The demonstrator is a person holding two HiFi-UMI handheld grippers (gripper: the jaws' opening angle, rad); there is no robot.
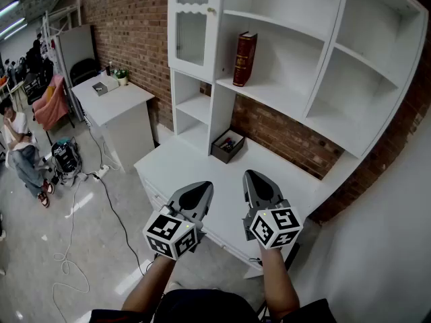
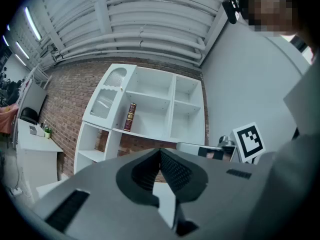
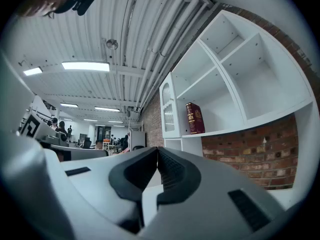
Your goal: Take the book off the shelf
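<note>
A dark red book [image 1: 244,59] with gold lettering stands upright on the middle board of the white shelf unit [image 1: 289,99], leaning against the left divider. The same book [image 2: 130,116] appears small and far off in the left gripper view, and the book [image 3: 194,118] also shows in the right gripper view. My left gripper [image 1: 201,191] and right gripper [image 1: 256,179] hover side by side over the white desk [image 1: 182,167], well below and in front of the book. Both have their jaws shut, with nothing between them.
A small dark box [image 1: 227,145] with bits inside sits on the desk under the shelf. A glass-fronted cabinet door [image 1: 191,32] is left of the book. A second white table [image 1: 111,99] stands to the left, cables [image 1: 101,207] trail across the floor, and a person [image 1: 23,153] sits far left.
</note>
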